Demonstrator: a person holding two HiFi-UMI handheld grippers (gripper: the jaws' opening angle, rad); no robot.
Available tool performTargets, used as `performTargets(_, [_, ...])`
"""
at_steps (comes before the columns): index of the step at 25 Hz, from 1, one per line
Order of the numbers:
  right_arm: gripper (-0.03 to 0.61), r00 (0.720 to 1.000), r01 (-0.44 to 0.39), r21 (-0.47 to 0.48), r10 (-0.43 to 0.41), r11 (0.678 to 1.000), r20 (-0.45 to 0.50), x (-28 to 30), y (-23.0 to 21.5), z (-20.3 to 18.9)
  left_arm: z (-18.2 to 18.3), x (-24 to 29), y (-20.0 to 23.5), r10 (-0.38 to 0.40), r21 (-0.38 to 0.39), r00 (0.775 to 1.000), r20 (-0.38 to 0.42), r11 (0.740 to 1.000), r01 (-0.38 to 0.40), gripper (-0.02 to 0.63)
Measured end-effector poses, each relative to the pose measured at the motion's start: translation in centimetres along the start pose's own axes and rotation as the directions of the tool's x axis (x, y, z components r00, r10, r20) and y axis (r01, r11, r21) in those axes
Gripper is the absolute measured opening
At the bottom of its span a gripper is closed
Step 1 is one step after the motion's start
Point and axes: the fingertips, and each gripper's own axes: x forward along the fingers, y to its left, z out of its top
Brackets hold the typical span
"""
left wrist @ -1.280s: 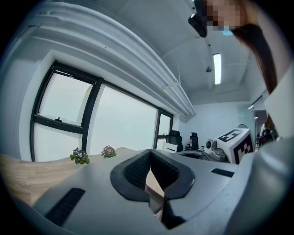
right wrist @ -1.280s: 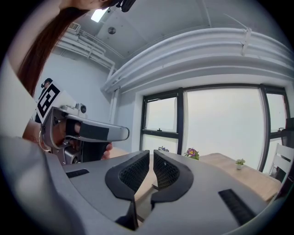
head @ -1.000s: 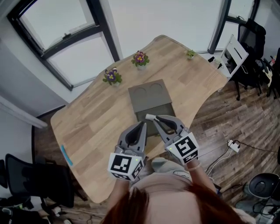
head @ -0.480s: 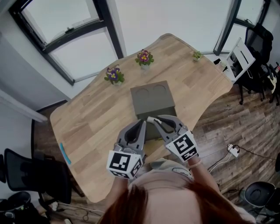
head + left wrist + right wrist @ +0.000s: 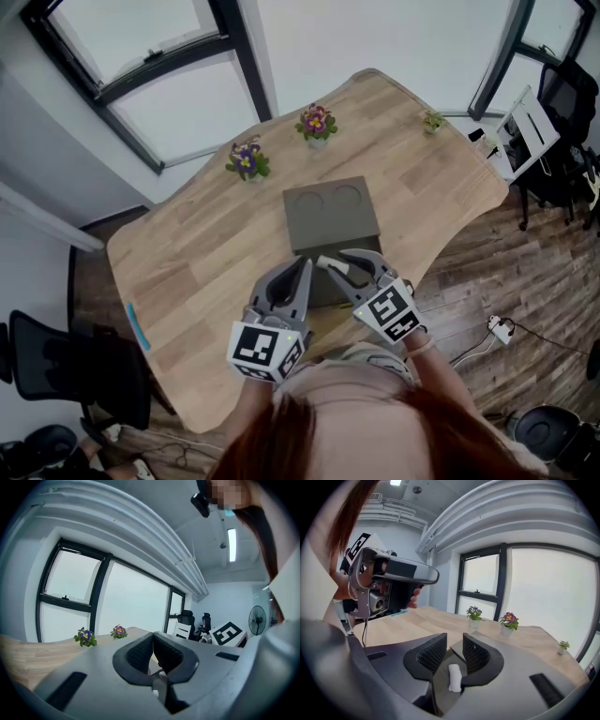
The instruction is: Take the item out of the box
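Across the middle of the counter [image 5: 187, 244], toward its near edge: one grey-green box [image 5: 333, 220], flat, lid down, with two round recesses in its top at the far end. Condition: closed.

Item to be removed: not visible in any view. It was judged to lie inside the closed box, so nothing had yet come out.

Left tool [image 5: 302, 267]: jaws together, nothing between them. It was held almost level beside the box's near left corner. It was judged to be waiting there, ready to steady the box while the other tool worked.

Right tool [image 5: 345, 258]: jaws had just been opening and stood partly apart, pads pressing on nothing. The box's near end showed through the gap, beyond the tips. The tool tilted downward over the box's near edge. Whether a tip touched the lid could not be told. The opening was judged to be in readiness for taking the lid's near lip.

Relation of item to tools: presumably under the lid, just beyond and below both sets of tips, with the lid between.

Far edge of the counter, by the window: one purple potted flower [image 5: 247, 159], one pink potted flower [image 5: 317, 123], well apart from the box. Far right corner: one small green plant [image 5: 432, 121]. Left edge: one blue strip [image 5: 137, 327], kind unclear.
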Motion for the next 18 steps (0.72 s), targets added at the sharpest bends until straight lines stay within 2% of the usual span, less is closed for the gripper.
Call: performTargets(18, [0.108, 0.976, -0.126, -0.015, 0.122, 0.992, -0.179, 3.7, -0.5, -7.0, -0.8, 1.6, 2.7, 0.084, -0.018, 0.997, 0.000, 0.996, -0.084, 0.002])
